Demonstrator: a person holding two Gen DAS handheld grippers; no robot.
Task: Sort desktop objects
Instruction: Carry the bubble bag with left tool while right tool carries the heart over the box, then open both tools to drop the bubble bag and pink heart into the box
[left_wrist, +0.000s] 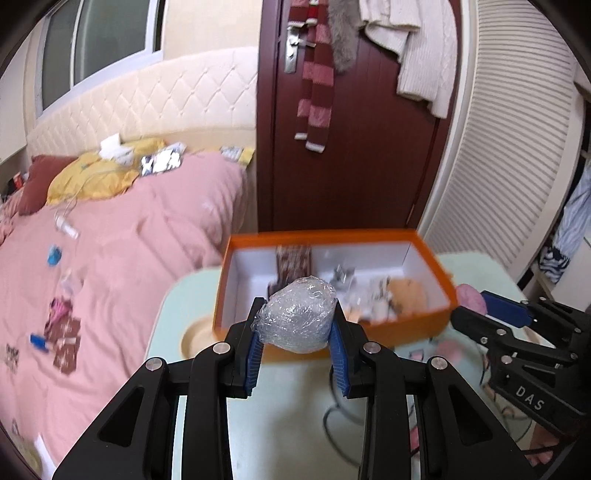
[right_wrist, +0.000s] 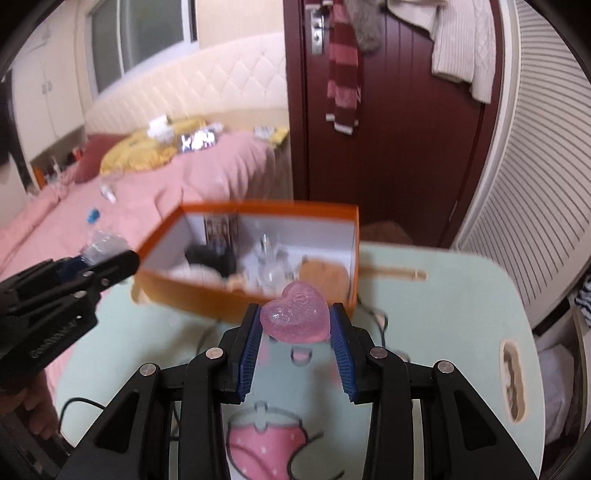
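In the left wrist view, a clear crinkly ball is held by the left gripper. The jaws are pressed on its two sides. The ball is held up in the air, just in front of the near wall of the orange box. The box is seen standing open on the pale green bench. Small things are seen inside it, but they are too blurry to be named. The right gripper is seen at the right, near the box's right corner, with something pink between its blue pads. A pink bed with small things on it is seen at the left. A dark red door is seen far behind.

In the right wrist view, a pink heart is held by the right gripper. The jaws are clamped on its left and right sides. The heart is held above the bench, just in front of the orange box. The left gripper is seen at the left, near the box's left corner, with the clear ball in it. A black wire is seen lying on the bench.
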